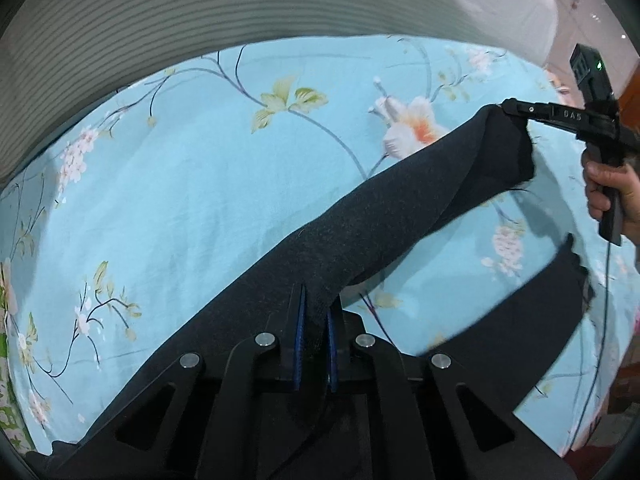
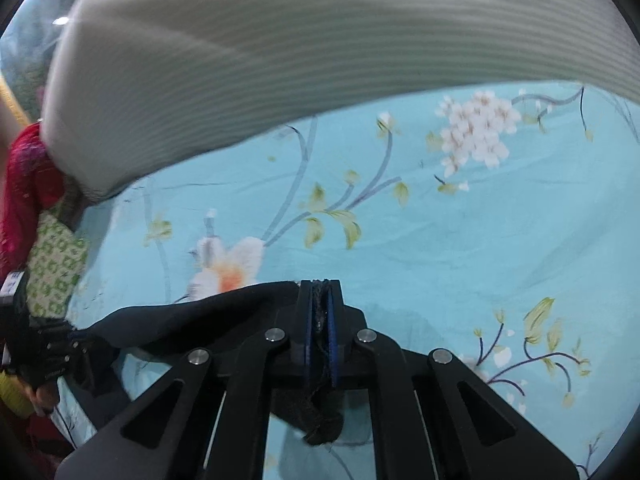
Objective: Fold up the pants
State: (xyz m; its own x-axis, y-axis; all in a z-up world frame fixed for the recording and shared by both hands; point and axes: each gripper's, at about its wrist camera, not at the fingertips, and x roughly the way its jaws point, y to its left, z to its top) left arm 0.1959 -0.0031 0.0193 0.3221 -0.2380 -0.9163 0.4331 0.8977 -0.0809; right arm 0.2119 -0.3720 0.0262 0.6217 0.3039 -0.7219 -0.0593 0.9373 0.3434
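Note:
The dark navy pants are stretched in the air above a light blue floral bed sheet. My left gripper is shut on the cloth near one end of a leg. My right gripper shows at the far right of the left wrist view, shut on the hem of the same leg. The other leg lies on the sheet at lower right. In the right wrist view my right gripper is shut on a bunched edge of the pants, which run off to the left.
A large grey-white striped pillow or blanket lies along the far side of the bed and fills the top of the right wrist view. A red cloth and a green patterned cloth sit at the left edge.

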